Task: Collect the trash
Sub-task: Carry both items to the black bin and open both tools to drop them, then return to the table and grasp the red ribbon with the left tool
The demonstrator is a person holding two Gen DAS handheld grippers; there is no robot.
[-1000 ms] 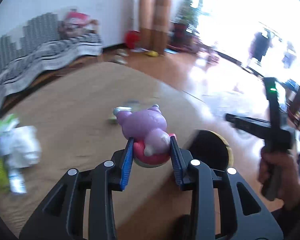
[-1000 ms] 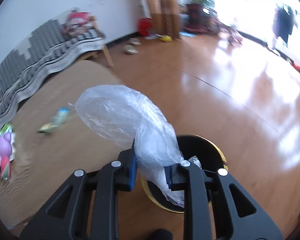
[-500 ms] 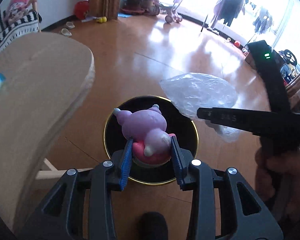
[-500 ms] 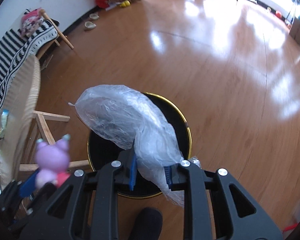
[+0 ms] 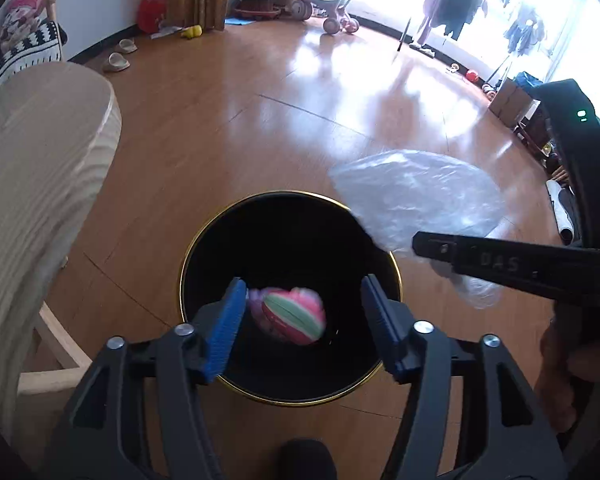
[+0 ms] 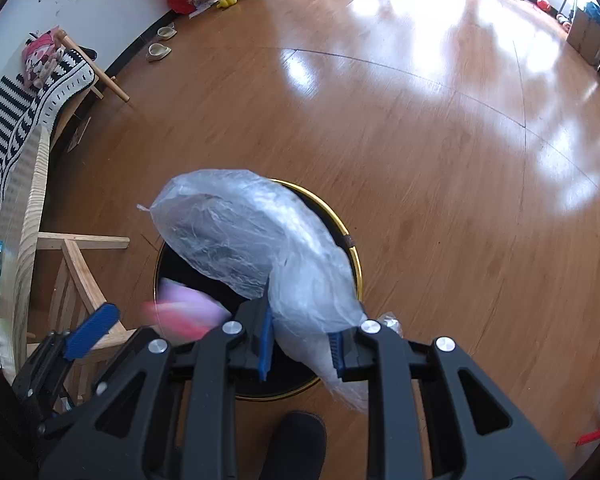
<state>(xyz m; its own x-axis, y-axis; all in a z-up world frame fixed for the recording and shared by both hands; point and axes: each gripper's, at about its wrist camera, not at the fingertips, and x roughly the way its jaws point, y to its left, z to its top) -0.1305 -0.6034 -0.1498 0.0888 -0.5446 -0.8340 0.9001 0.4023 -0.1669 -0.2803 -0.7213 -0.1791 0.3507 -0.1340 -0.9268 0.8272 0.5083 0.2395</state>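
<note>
L gripper [image 5: 302, 320] fingers just opened wide, nothing gripped; pink/purple toy [image 5: 287, 314] loose between them, blurred, dropping into black gold-rimmed bin [image 5: 204, 240] on floor. R gripper [image 6: 300, 338] fingers nearly closed, pinching neck of clear plastic bag [image 6: 244, 236], bulk hanging above bin mouth. Risks: bag light and billowy, poss. drift past rim onto floor on release; poss. cling to finger pads; R gripper close to L, poss. clash. L view: toy stripes, R gripper side-on w/ hand. R view only: pinch on bag, worktop [image 6: 24, 216] edge w/ more litter at far left.
</note>
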